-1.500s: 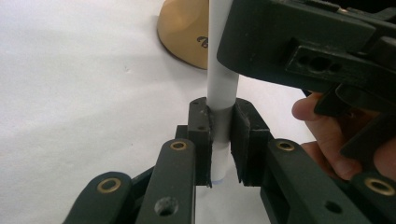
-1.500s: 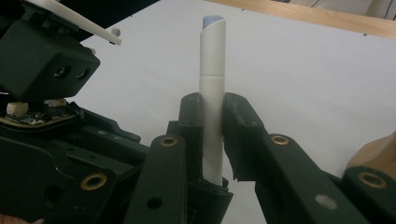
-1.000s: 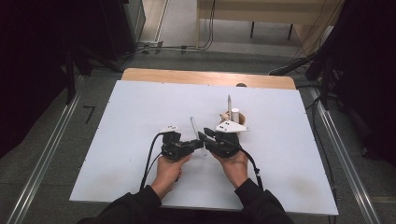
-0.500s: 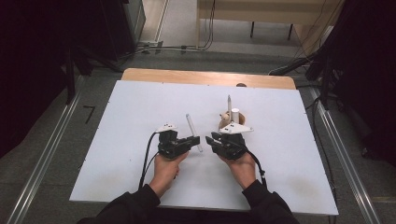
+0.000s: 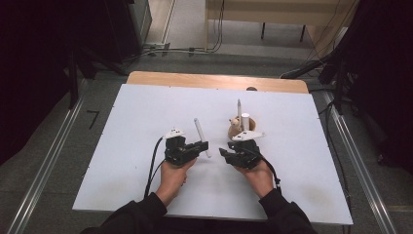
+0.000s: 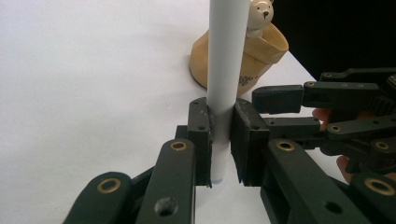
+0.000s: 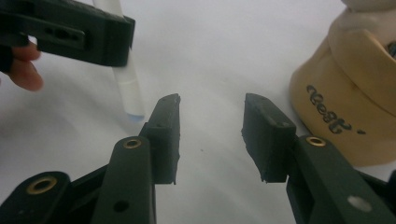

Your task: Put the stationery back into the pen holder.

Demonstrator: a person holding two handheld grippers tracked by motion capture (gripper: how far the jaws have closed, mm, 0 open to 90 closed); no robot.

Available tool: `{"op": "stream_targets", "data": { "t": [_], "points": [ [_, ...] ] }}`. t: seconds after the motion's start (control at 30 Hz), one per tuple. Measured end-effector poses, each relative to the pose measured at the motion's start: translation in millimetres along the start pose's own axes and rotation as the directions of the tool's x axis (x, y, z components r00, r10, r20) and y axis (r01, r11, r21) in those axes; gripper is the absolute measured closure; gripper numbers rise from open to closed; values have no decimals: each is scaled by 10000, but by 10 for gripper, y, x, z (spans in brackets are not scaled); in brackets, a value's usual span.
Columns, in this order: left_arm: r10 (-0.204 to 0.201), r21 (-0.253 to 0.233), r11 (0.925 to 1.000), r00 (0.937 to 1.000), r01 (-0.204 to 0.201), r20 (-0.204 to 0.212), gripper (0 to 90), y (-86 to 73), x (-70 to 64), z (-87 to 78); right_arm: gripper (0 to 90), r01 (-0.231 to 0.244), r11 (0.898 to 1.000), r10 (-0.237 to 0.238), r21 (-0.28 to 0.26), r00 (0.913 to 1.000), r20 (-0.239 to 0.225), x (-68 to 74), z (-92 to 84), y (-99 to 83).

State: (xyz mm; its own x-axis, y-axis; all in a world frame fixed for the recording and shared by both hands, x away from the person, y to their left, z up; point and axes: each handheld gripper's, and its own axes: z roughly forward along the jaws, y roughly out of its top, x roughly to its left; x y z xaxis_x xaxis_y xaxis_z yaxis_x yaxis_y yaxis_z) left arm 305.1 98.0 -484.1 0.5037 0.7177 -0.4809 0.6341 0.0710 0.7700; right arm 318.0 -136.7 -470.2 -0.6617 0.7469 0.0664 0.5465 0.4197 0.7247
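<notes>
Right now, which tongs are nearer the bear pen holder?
Right. The right tongs sit open just in front of the bear pen holder; the left tongs, shut on a white pen, are farther to its left.

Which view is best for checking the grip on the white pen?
Left gripper view: the pen stands close up, clamped between the left tongs, pads pressed on both sides. High view shows it small, slanting up from those tongs. Right gripper view catches just its lower end, beside the open right tongs.
</notes>
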Motion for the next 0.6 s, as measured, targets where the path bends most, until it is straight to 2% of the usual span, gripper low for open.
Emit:
{"op": "stream_targets", "data": {
  "t": [0.17,0.47,0.6],
  "points": [
    [24,70,10000,9999,-25,143,788,7,-30,10,494,-82,9999,81,125,9999,77,-51,-56,-35],
    [588,-68,9983,9983,-587,56,788,65,-117,20,441,-364,9991,357,234,9989,308,-205,-232,-160],
    [645,-92,9979,9978,-644,175,789,103,-151,62,421,-438,9986,422,295,9978,519,-269,-321,-243]
  ]
}}
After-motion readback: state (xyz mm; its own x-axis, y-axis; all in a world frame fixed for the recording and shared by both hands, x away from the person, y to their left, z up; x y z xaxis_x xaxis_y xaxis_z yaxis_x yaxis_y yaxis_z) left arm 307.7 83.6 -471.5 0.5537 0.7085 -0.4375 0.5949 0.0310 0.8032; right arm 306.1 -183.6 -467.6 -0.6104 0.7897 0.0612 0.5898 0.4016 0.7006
